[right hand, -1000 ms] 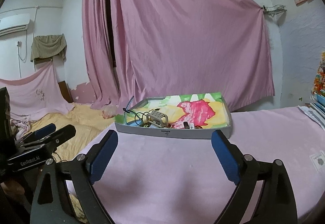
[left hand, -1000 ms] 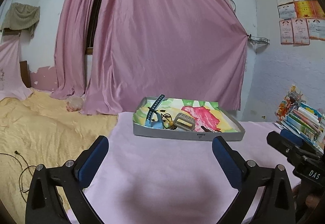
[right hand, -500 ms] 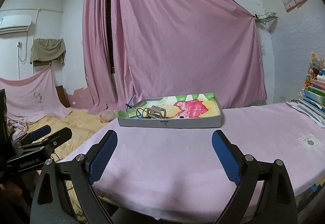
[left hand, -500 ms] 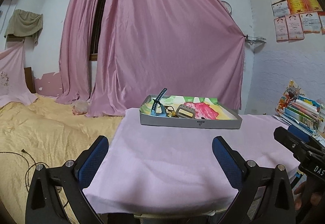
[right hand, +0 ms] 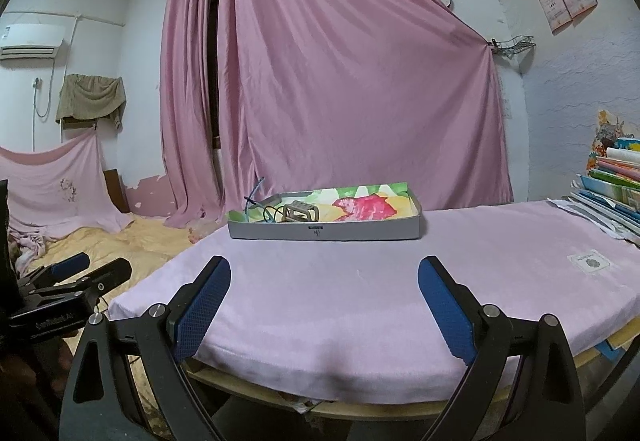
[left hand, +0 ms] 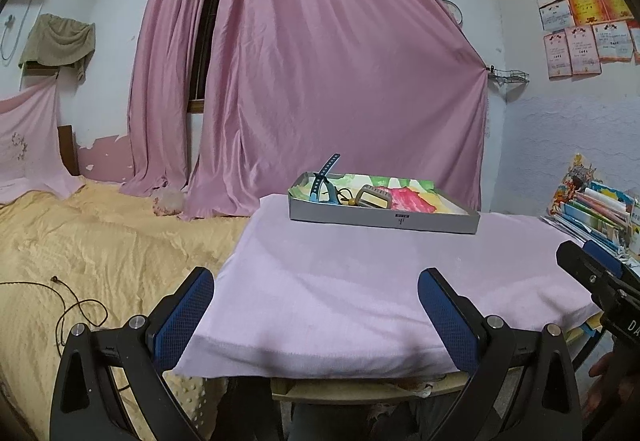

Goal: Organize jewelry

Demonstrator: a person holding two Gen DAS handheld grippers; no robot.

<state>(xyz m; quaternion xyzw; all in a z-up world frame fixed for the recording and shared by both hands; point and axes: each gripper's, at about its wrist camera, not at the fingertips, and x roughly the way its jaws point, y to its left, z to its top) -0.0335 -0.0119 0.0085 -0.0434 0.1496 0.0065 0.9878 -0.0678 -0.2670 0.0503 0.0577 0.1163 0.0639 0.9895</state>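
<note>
1. The left gripper (left hand: 316, 305) and right gripper (right hand: 324, 301) both hang released, jaws wide, nothing between them.
2. Over the last second both have drawn back and dropped lower, now off the near edge of the pink-covered table (right hand: 360, 273).
3. The tray (left hand: 384, 219) sits well apart at the far side, with the blue watch strap (left hand: 325, 177) and other pieces inside.
4. Judged from this, the sorting looks finished or paused.

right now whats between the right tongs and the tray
Only bare pink cloth separates the open right tongs from the tray, as the right wrist view shows.
</note>
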